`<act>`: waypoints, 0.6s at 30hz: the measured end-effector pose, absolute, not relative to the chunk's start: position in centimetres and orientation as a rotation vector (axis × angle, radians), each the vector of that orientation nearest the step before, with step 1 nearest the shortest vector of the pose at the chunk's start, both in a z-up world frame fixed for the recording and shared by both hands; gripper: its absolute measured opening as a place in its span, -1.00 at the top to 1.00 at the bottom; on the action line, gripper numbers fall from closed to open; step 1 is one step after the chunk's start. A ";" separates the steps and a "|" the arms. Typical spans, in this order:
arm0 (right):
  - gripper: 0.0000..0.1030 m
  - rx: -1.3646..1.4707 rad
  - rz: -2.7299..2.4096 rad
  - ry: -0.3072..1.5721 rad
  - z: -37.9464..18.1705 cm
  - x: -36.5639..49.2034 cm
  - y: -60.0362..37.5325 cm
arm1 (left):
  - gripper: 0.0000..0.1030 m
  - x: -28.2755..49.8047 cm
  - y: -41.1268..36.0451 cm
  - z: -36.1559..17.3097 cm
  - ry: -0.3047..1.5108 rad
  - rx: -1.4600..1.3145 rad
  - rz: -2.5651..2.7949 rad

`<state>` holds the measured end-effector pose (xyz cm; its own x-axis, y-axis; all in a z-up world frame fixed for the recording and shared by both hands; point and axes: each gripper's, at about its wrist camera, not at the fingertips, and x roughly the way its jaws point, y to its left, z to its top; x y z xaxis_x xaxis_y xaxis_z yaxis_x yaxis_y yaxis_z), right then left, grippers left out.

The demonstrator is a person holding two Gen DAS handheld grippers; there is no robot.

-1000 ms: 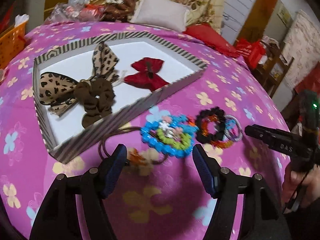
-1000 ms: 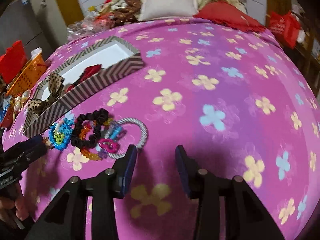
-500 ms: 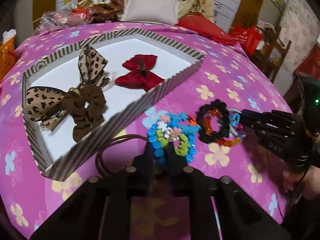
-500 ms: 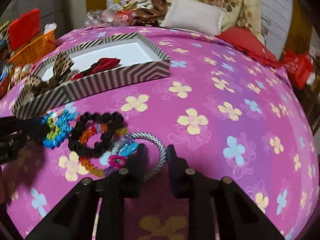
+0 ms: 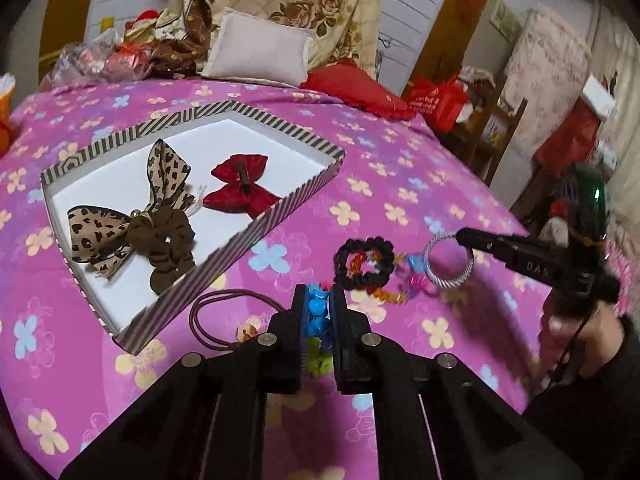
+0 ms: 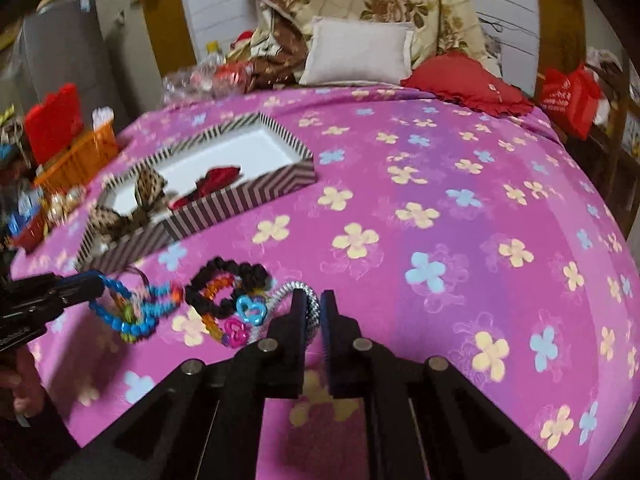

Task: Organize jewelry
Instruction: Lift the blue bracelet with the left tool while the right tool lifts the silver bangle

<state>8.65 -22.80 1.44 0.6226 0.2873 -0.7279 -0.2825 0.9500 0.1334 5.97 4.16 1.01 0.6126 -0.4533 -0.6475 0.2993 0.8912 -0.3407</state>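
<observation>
My left gripper [image 5: 319, 300] is shut on the blue and green bead bracelet [image 5: 318, 318], lifted off the bedspread; it also shows in the right wrist view [image 6: 132, 308]. My right gripper [image 6: 313, 304] is shut on the grey-white rope ring [image 6: 308, 300], which hangs from it in the left wrist view [image 5: 448, 258]. A black scrunchie [image 5: 364, 264] with orange beads and pink and blue charms [image 6: 244, 320] lies between them. The striped tray [image 5: 256, 232] holds a leopard bow [image 5: 120, 224], a brown scrunchie [image 5: 170, 248] and a red bow [image 5: 240, 190].
A thin brown hair tie [image 5: 224, 312] lies on the pink flowered bedspread [image 6: 440, 220] beside the tray's near edge. Pillows [image 6: 356, 54] and clutter line the far side. An orange basket [image 6: 76, 156] stands at the left.
Both grippers went from open to shut. The left one took the bead bracelet and raised it; the right one took the rope ring and lifted it clear of the black scrunchie.
</observation>
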 end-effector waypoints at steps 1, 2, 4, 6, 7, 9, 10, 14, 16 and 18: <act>0.87 0.026 0.325 0.828 1.7 8.6 -23.2 | 1.00 6.1 4.4 1.2 0.800 -0.222 -0.446; 0.87 0.035 0.324 0.825 1.8 8.8 -23.3 | 1.00 6.2 4.6 1.5 0.793 -0.243 -0.457; 0.87 0.068 0.327 0.815 2.2 8.8 -23.7 | 1.00 6.2 4.9 2.0 0.781 -0.268 -0.478; 0.87 0.072 0.323 0.801 2.5 8.6 -23.8 | 1.00 6.0 5.1 2.8 0.760 -0.287 -0.502; 0.87 0.071 0.323 0.795 2.7 8.7 -23.7 | 1.00 5.8 5.2 3.2 0.745 -0.303 -0.525; 0.87 0.075 0.325 0.795 2.7 8.8 -23.7 | 1.00 5.5 5.3 4.1 0.713 -0.324 -0.565; 0.87 0.073 0.324 0.797 2.6 8.8 -23.6 | 1.00 5.3 5.4 4.5 0.698 -0.331 -0.584; 0.87 0.056 0.334 0.812 2.3 9.0 -23.0 | 0.92 6.7 5.0 2.9 0.777 -0.276 -0.497; 0.87 0.050 0.335 0.814 2.2 9.0 -22.7 | 0.92 8.3 5.4 0.1 0.907 -0.285 -0.397; 0.87 0.050 0.335 0.816 2.1 9.0 -22.7 | 0.92 8.3 5.7 -0.3 0.919 -0.321 -0.407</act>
